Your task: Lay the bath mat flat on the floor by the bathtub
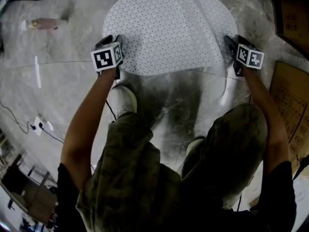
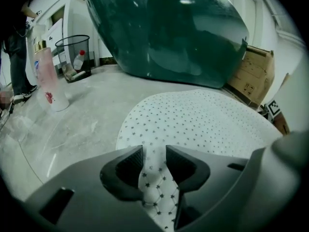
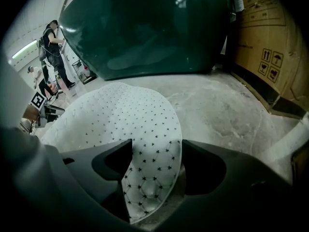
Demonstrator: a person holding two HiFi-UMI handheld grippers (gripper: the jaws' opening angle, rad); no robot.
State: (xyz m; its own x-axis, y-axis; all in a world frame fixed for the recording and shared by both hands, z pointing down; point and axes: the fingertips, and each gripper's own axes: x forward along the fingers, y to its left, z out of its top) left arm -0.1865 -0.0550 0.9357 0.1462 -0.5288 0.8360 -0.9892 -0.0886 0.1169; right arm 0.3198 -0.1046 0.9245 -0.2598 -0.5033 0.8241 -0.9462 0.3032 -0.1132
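The white bath mat (image 1: 169,28) with small dark stars lies spread on the grey floor, its near edge towards me. My left gripper (image 1: 115,41) is at the mat's near left corner. In the left gripper view the jaws (image 2: 154,151) are narrow and a raised fold of the mat (image 2: 207,120) fills the gap, pressed by both pads. My right gripper (image 1: 231,43) is at the near right corner. In the right gripper view its jaws (image 3: 157,149) stand wide. The curled mat edge (image 3: 120,115) lies between them, with a gap beside it. The dark green bathtub (image 2: 164,28) rises just beyond the mat.
A pink bottle (image 2: 48,76) stands on the floor to the left, with a wire bin (image 2: 75,47) behind it. Cardboard boxes (image 3: 270,42) line the right side. A person (image 3: 50,42) stands far off. My white shoes (image 1: 124,98) are just behind the mat's near edge. A cable and socket strip (image 1: 38,124) lie at the left.
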